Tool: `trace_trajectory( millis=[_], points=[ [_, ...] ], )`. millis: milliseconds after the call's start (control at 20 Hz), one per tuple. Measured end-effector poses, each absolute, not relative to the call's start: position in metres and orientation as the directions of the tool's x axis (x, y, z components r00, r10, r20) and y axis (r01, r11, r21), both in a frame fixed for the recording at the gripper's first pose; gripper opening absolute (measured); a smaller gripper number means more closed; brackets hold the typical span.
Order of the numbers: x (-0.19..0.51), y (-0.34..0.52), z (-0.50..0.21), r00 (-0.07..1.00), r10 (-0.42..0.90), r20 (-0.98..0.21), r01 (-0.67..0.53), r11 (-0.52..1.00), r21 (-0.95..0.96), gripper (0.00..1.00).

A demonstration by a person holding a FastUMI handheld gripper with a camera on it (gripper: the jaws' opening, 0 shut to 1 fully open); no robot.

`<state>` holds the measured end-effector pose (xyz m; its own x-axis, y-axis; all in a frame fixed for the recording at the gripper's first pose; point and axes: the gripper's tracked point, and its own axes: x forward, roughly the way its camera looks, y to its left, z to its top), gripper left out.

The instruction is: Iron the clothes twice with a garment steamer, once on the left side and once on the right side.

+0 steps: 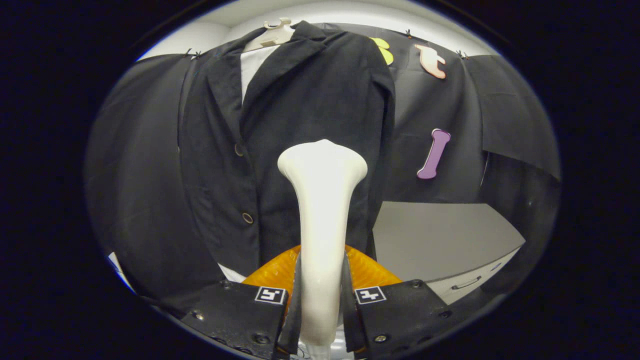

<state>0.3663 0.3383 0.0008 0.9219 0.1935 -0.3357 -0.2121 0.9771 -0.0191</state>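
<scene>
The cream, glossy, smooth plastic garment steamer (322,210) showed soft highlights along its neck, clamped between the gripper (321,300) fingers. The black jacket (295,150) was matt woven cloth with shiny buttons, perhaps metal. The pale hanger (274,34) looked like smooth plastic.

Hand-held gripper (322,300) body
Two flat plates carried round screws, and each wore a small square black-and-white marker near its inner edge.

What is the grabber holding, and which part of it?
The gripper holds the white garment steamer by its handle, one finger pressing on each side. The steamer's wide head points up at the black jacket.
</scene>
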Motion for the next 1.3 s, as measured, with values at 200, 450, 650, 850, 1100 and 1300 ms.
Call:
trace_trajectory(
  millis=[200, 450, 650, 850, 1100, 1300],
  points=[
    [0.366, 0.333, -0.022, 0.914, 0.186, -0.361, -0.204, 0.979, -0.014, 0.37],
    [0.361, 0.330, -0.053, 0.902, 0.181, -0.391, -0.206, 0.978, -0.021, 0.37],
    [0.353, 0.329, -0.068, 0.897, 0.185, -0.401, -0.217, 0.976, -0.035, 0.37],
    [0.347, 0.331, -0.089, 0.881, 0.194, -0.430, -0.231, 0.972, -0.034, 0.37],
    [0.344, 0.323, -0.126, 0.851, 0.190, -0.490, -0.224, 0.974, -0.011, 0.37],
    [0.338, 0.319, -0.149, 0.828, 0.187, -0.528, -0.226, 0.974, -0.009, 0.37]
  ],
)
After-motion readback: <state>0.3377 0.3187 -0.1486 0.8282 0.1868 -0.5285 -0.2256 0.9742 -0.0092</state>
